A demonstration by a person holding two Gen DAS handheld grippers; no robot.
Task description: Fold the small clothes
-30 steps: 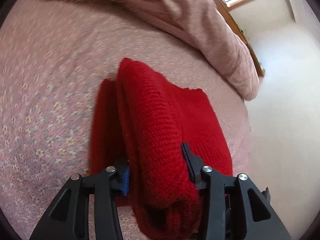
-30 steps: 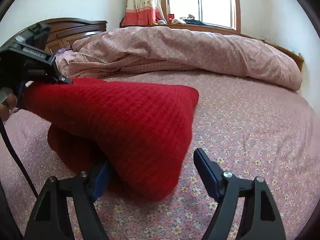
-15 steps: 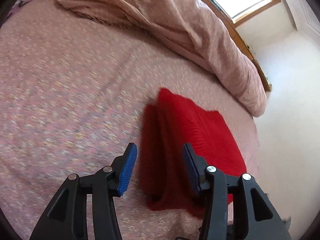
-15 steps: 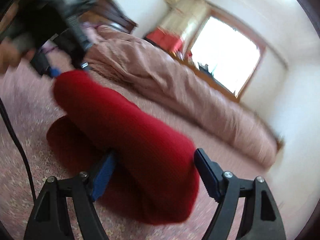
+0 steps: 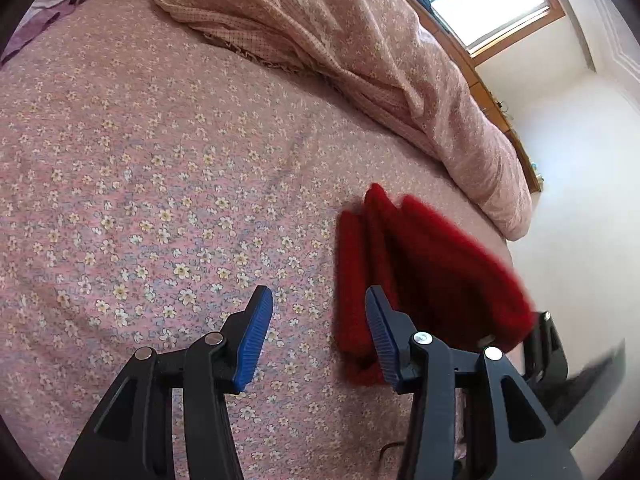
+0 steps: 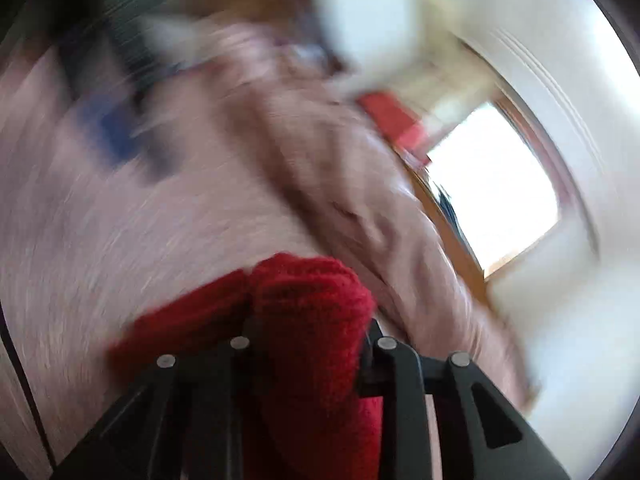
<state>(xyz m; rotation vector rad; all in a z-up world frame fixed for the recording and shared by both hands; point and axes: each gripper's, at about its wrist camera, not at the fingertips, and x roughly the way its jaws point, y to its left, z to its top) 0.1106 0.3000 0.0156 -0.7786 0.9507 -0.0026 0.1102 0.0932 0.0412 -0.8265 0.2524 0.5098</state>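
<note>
A red knit garment (image 5: 432, 272) lies folded in layers on the flowered pink bed sheet (image 5: 160, 200), its right end raised and blurred. My left gripper (image 5: 319, 296) stands open just left of the garment, with only sheet between its blue pads. In the blurred right wrist view, the garment (image 6: 308, 292) bulges up between the fingers of my right gripper (image 6: 310, 326). Its jaws are closing and press on the knit from both sides. That gripper's black frame (image 5: 548, 344) shows behind the garment's raised end.
A bunched pink duvet (image 5: 360, 40) runs along the far side of the bed, below a bright window (image 5: 492, 4). The bed's edge falls away just right of the garment, with a white wall (image 5: 580, 200) beyond. Open sheet stretches to the left.
The left gripper has let go of the garment and drawn back to its left. The right gripper has rolled and narrowed from wide open onto the garment's end.
</note>
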